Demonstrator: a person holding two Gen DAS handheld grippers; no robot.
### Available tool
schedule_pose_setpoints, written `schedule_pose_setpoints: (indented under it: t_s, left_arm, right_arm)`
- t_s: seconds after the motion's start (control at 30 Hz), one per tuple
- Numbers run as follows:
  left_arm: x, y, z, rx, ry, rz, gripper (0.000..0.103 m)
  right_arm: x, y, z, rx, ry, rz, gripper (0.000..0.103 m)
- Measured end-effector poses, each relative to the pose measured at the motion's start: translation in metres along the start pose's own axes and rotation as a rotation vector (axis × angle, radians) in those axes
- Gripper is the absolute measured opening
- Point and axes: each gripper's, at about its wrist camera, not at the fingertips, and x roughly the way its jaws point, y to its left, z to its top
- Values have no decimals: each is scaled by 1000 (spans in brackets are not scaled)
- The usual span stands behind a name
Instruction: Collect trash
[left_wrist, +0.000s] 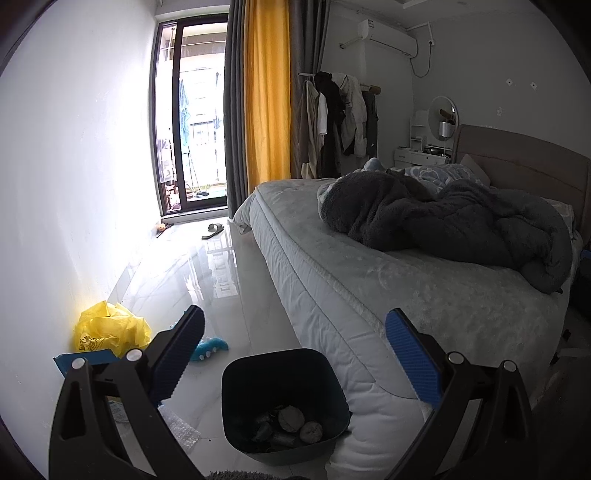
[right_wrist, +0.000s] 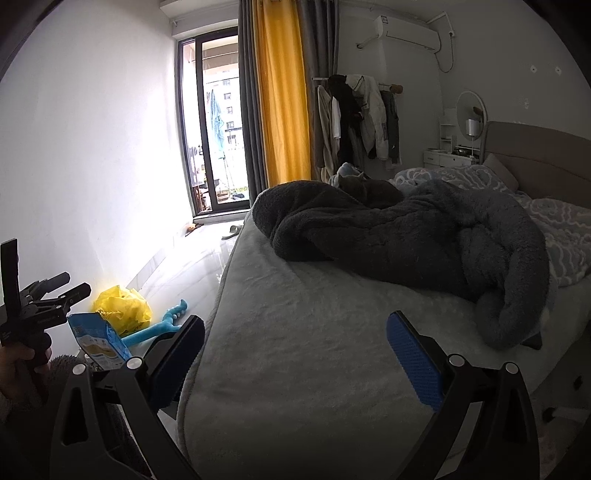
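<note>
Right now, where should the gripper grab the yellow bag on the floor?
Probably the crumpled top folds of the yellow bag, coming from above. It sits bunched against the wall, so that side is blocked, and the raised creases give the open left gripper something to pinch.

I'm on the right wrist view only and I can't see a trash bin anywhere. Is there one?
Observer: Yes. The left wrist view shows a dark bin on the floor beside the bed.
Operator: Is anything in it?
Observer: A few crumpled lumps lie at the bottom.
Operator: Is there other trash that I'm missing?
Observer: A piece of bubble wrap lies on the floor left of the bin.
</note>
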Motion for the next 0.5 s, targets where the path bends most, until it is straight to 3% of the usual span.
schedule_pose_setpoints:
  t_s: [0.5]
  left_arm:
    - [-2, 0, -3, -10, -5, -4, 100]
  right_arm:
    - [-2, -5, 0, 18, -6, 10, 100]
